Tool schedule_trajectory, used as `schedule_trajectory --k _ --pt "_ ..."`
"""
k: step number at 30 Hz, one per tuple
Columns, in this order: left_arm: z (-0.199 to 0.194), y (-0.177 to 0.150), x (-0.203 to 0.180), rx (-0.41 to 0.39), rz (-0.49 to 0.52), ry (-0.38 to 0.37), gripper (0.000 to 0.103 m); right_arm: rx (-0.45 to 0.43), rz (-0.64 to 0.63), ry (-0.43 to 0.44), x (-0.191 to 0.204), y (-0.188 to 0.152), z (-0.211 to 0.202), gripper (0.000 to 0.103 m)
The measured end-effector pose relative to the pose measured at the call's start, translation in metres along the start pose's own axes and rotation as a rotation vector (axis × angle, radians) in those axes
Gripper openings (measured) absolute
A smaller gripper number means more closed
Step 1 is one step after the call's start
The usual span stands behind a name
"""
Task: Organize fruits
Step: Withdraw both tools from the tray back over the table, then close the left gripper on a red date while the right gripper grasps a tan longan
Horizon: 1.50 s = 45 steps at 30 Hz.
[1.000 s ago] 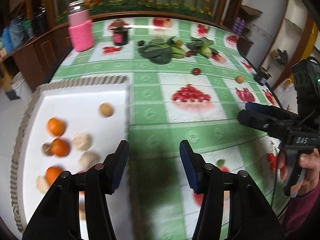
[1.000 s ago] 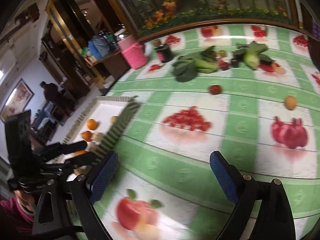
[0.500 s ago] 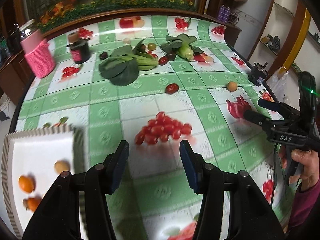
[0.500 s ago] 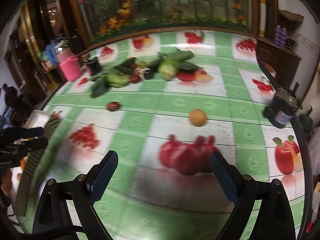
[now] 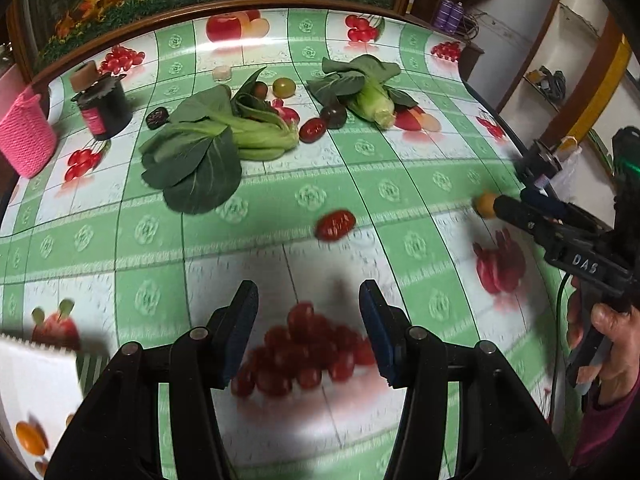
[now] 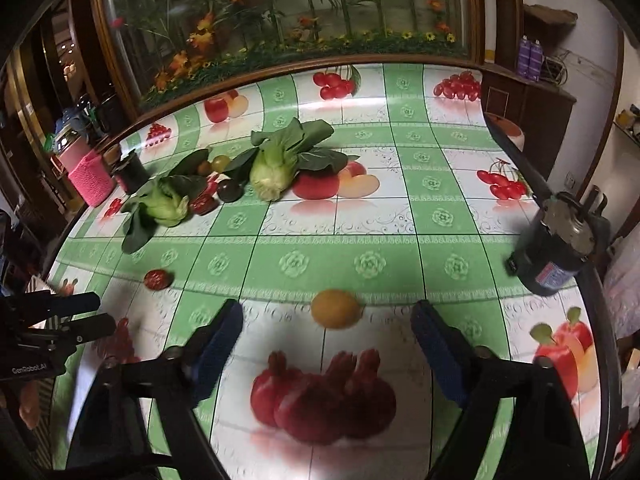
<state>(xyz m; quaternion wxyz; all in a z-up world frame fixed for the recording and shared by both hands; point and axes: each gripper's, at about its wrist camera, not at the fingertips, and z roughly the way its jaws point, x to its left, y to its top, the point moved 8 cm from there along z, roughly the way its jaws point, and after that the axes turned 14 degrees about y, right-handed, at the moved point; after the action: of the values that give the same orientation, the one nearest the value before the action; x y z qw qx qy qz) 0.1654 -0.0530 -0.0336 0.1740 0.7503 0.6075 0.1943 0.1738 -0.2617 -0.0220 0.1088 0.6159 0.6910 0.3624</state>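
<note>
My right gripper (image 6: 328, 312) hangs low over the table with a round yellow-orange fruit (image 6: 335, 308) between its fingertips. Its jaws are closing, and both blue pads stand apart from the fruit. The left wrist view shows that gripper (image 5: 516, 202) at the right, its tips at the same fruit (image 5: 485, 204). My left gripper (image 5: 307, 300) is open and holds nothing; only printed cherries lie under it. A small red fruit (image 5: 335, 225) lies on the cloth just ahead of it. A white tray (image 5: 36, 368) at the lower left holds an orange fruit (image 5: 30, 438).
Two bunches of leafy greens (image 5: 208, 144) (image 5: 372, 92) lie at the back among small fruits, including a dark plum (image 5: 334, 115). A pink knitted pot (image 5: 26, 140) and a dark jar (image 5: 105, 108) stand at the back left. A dark cylinder (image 6: 560, 248) stands at the table's right edge.
Both grippers have moved across the table away from the tray, which has slid to the left view's lower corner. The right gripper has reached the yellow-orange fruit and its jaws have narrowed.
</note>
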Motion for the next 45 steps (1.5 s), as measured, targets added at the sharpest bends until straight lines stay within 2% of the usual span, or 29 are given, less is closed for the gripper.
schedule_trajectory --k 2,5,6,7,15,22,24,25,27,34,45 --pt "0.004 0.004 -0.003 0.004 -0.002 -0.006 0.051 0.022 -0.002 -0.005 -0.004 0.000 0.009 0.071" --pt "0.009 0.008 -0.009 0.001 0.013 -0.004 0.051 0.057 -0.022 0.007 -0.003 -0.007 0.020 0.046" --pt "0.010 0.010 -0.011 -0.001 0.019 -0.002 0.051 0.066 -0.032 0.001 -0.003 -0.010 0.023 0.033" --pt "0.012 0.011 -0.012 -0.001 0.023 -0.001 0.051 0.064 -0.042 -0.008 -0.003 -0.012 0.025 0.030" --pt "0.028 0.019 -0.023 -0.001 0.042 0.000 0.051 0.017 -0.012 0.035 -0.006 -0.019 0.007 0.030" --pt "0.033 0.024 -0.032 -0.034 0.083 0.027 0.049 0.030 -0.020 0.068 0.001 -0.030 0.007 0.030" --pt "0.031 0.023 -0.034 -0.057 0.114 0.053 0.019 0.032 -0.026 0.070 0.002 -0.031 0.007 0.030" --pt "0.031 0.024 -0.033 -0.057 0.120 0.051 0.016 0.032 -0.027 0.074 0.003 -0.032 0.006 0.030" --pt "0.031 0.024 -0.031 -0.047 0.108 0.022 0.016 0.031 -0.025 0.086 0.005 -0.033 0.004 0.030" --pt "0.020 0.008 -0.022 -0.043 0.087 0.032 0.016 0.036 -0.045 0.105 0.021 -0.043 -0.006 0.030" --pt "-0.042 -0.047 0.001 -0.078 0.025 0.020 0.016 0.025 -0.129 0.204 0.102 -0.073 -0.032 0.030"
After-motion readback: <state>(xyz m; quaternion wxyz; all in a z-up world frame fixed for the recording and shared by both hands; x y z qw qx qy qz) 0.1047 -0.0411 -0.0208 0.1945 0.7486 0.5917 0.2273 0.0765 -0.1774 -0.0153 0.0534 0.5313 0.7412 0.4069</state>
